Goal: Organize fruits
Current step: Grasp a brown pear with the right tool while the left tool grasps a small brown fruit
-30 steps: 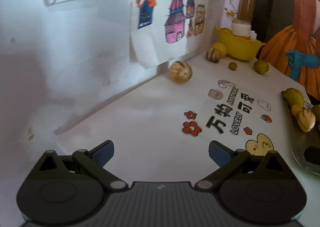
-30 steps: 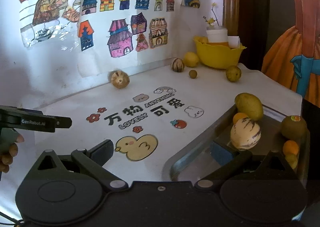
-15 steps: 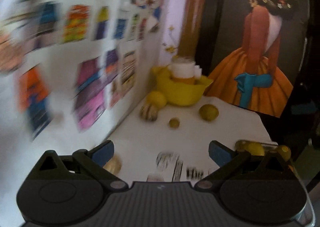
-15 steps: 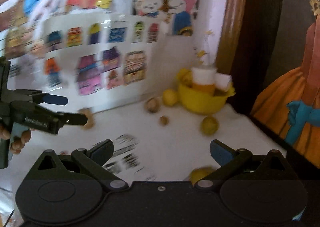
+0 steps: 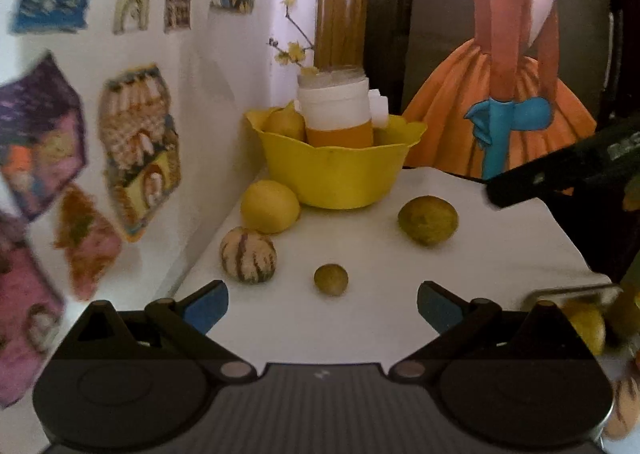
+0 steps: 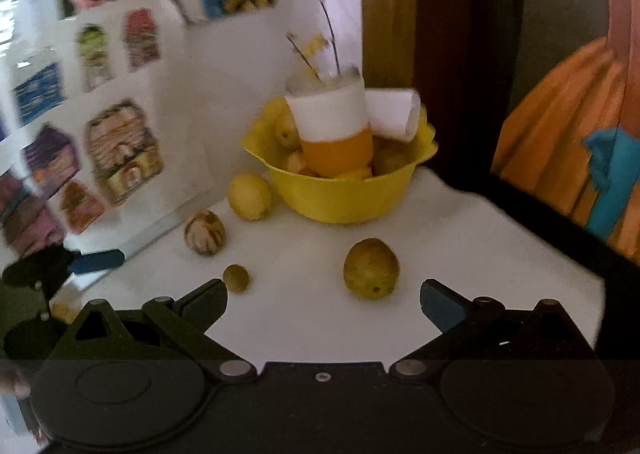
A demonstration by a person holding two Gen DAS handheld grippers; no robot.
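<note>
Your left gripper (image 5: 322,304) has its two blue-tipped fingers spread wide, with nothing between them. It hovers over a white table (image 5: 372,254), facing the far corner where the table meets a wall covered in colourful house drawings (image 5: 136,150).

Straight ahead of the left gripper, between the lines of its fingers, lies a small round olive-brown fruit (image 5: 330,279). Just left of that, near the wall, sits a pale round fruit with dark stripes (image 5: 248,255). Behind the striped one, touching or nearly touching it, is a yellow lemon-like fruit (image 5: 270,207), which rests against a yellow bowl (image 5: 334,170). To the right, apart from the others, lies a larger greenish-yellow fruit (image 5: 428,220).

The bowl stands in the corner. It holds a white-and-orange cup (image 5: 336,114) and at least one yellow fruit (image 5: 285,124). At the lower right edge of the left view, part of a metal tray (image 5: 568,292) with blurred yellow fruit in it shows.

Your right gripper (image 6: 323,304) is likewise spread wide and holds nothing. It faces the same corner from further right; the greenish-yellow fruit lies just ahead of it, closer to its right finger's side than the small brown fruit. The tip of your left gripper shows at the left edge of that view.
</note>
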